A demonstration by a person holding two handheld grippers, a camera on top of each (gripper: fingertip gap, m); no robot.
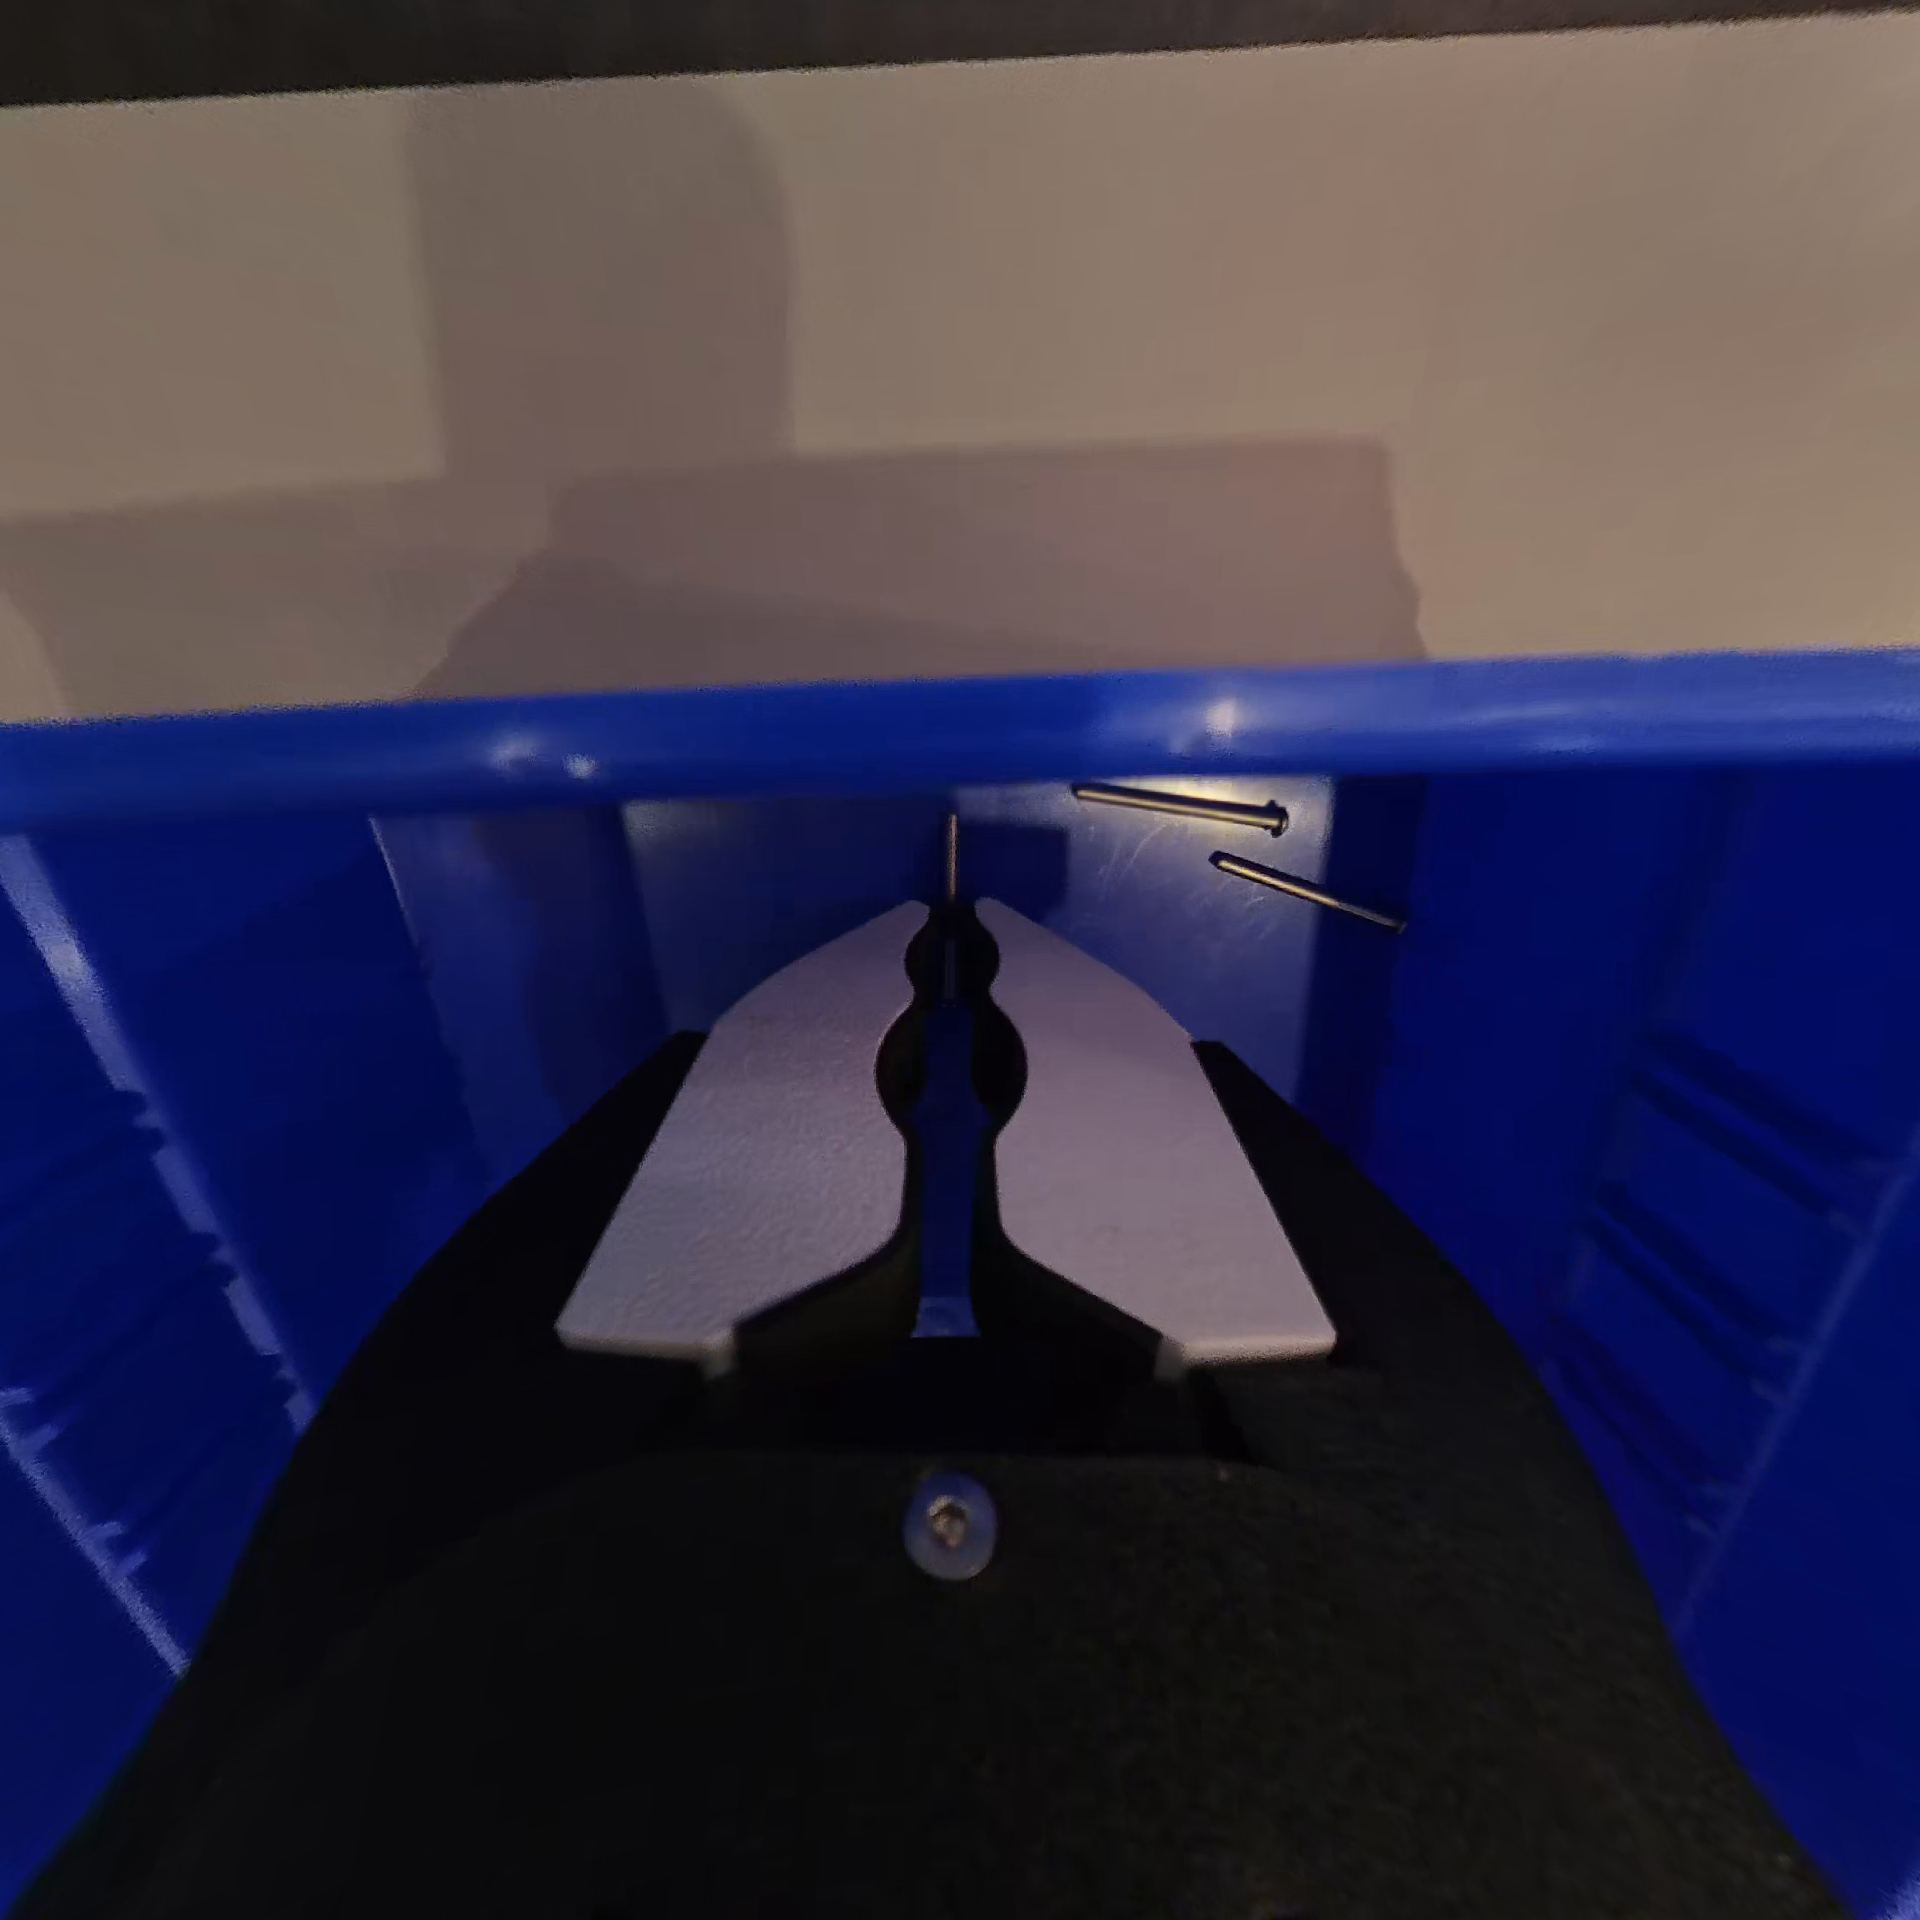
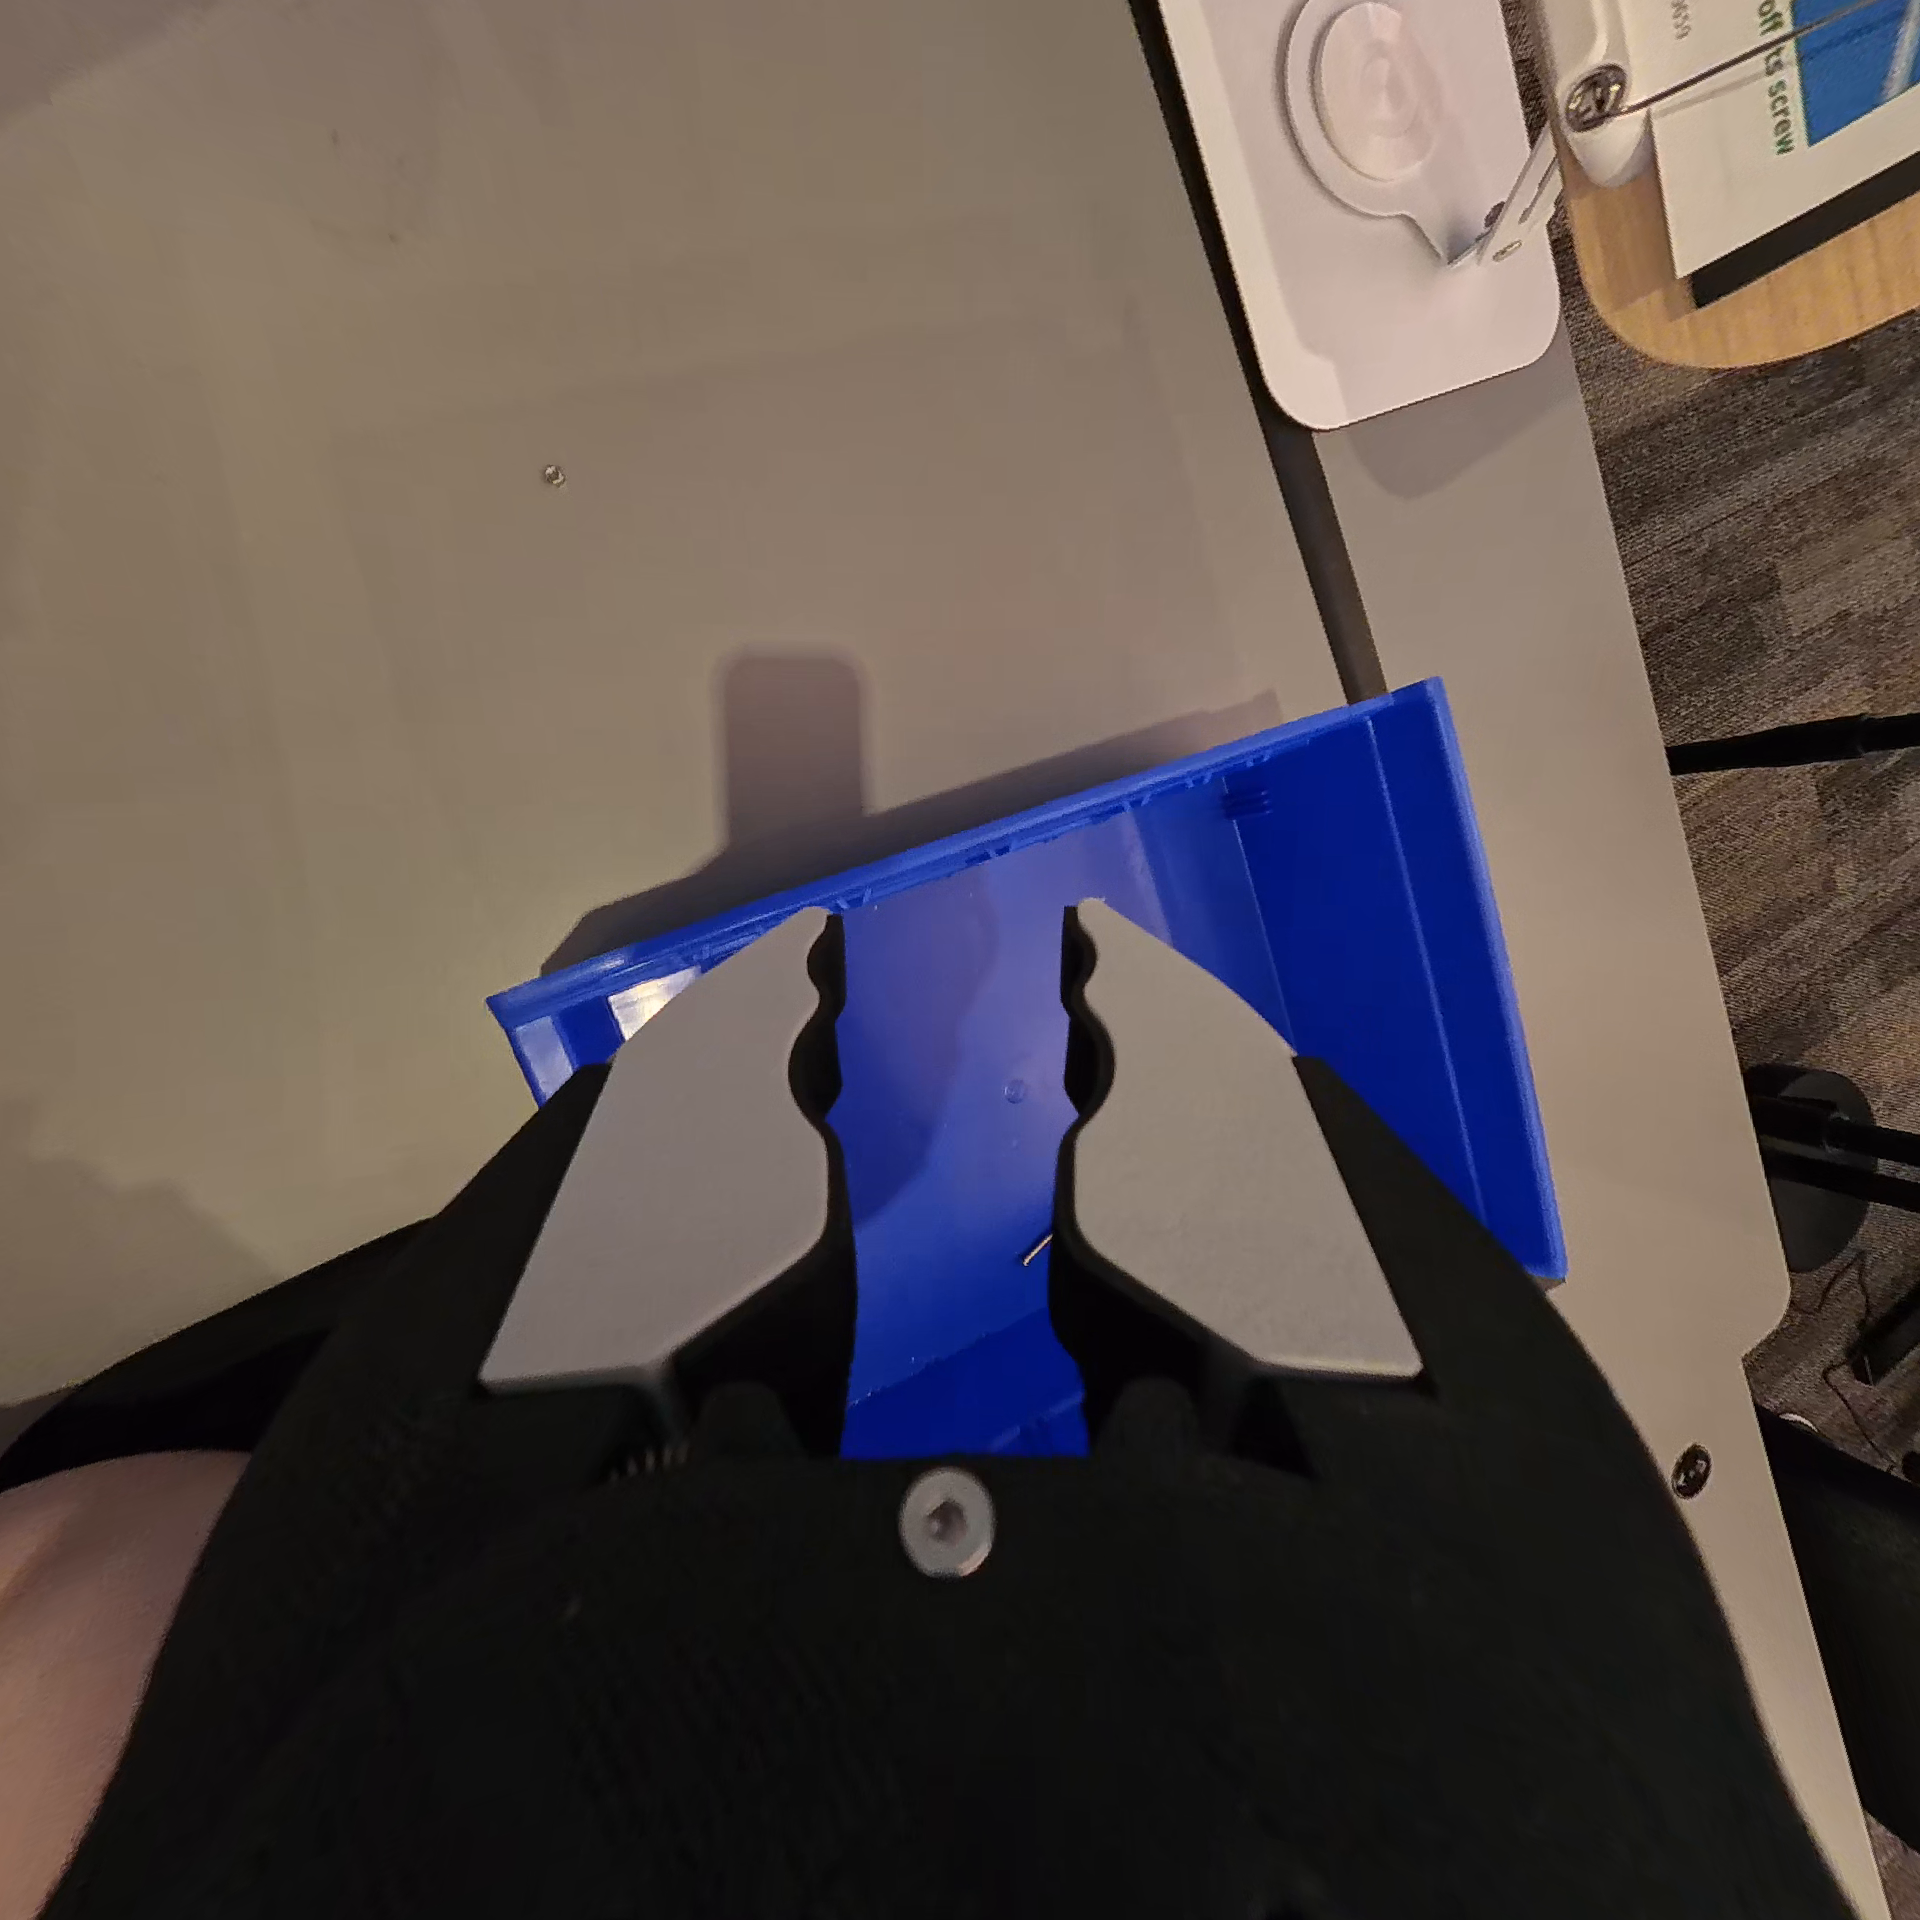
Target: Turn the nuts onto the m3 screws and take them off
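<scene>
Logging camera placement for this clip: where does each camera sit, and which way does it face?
Left wrist view: low inside the blue bin, facing its far wall; own left gripper shut on a screw.
Right wrist view: above the table, looking down; own right gripper open; nut beyond.
Shared: the bin.

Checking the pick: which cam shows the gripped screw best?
Left wrist view: the screw stands pinched at the left gripper tips inside the blue bin. Right wrist view doesn't show it.

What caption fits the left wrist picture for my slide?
Left tool pinches a thin screw inside the blue bin, two more screws lying nearby.
</scene>
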